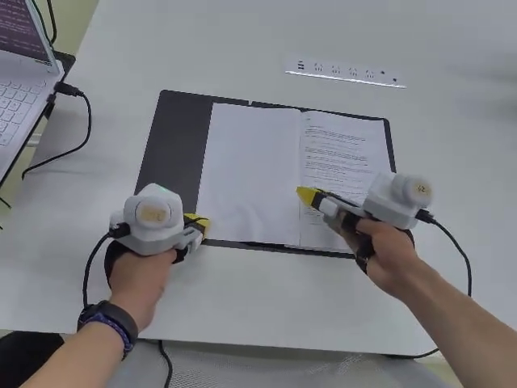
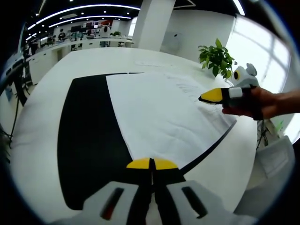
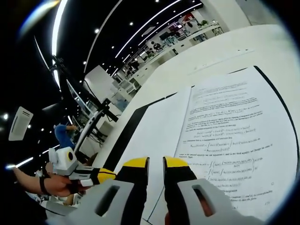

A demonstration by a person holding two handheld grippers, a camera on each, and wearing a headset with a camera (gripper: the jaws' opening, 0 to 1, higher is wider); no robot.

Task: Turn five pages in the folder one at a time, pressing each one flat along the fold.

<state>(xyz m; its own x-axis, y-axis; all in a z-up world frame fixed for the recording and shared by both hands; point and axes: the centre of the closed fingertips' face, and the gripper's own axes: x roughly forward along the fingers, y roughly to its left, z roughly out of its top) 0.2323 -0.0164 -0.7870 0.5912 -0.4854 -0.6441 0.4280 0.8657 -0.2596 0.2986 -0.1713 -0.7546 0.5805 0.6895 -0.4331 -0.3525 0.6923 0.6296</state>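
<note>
Tabletop: folder edge at closed left fingers; right fingers, barely parted, empty, over fold.

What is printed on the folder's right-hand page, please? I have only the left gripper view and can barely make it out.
Observer: The right gripper view shows the right page up close. It carries lines of printed text with formulas.
Operator: Thank you. Are the right gripper's jaws open or shut?
Observer: The right gripper has its jaws slightly apart in its own view, with nothing visibly held between them.
Operator: Is anything else on the table beside the folder?
Observer: Yes, in the head view an open laptop sits at the table's far left, apart from the folder.
</note>
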